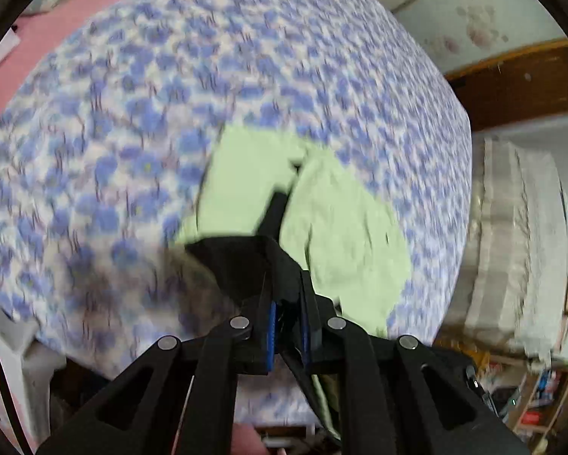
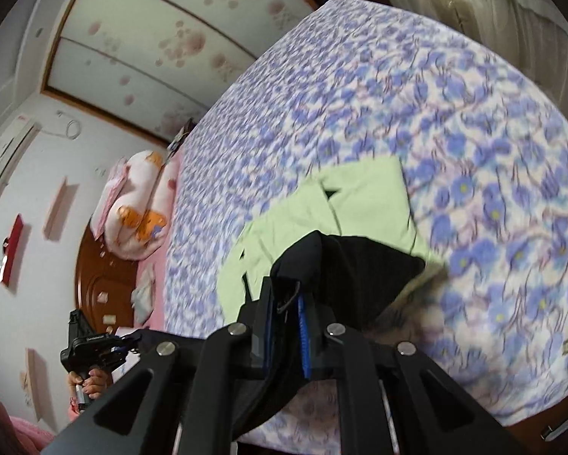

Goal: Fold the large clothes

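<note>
Garment, black, pinched in both tools; green cloth on bed.

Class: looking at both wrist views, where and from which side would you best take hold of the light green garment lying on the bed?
Grip the light green garment at its squared far corner, coming from the open floral bedspread side; that edge looks flat and clear of the black cloth.

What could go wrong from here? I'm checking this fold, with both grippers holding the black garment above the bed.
The black garment is pinched only at small edges by the left gripper and right gripper, so it could slip. Hanging over the green folded clothing, it might drag and rumple it.
</note>
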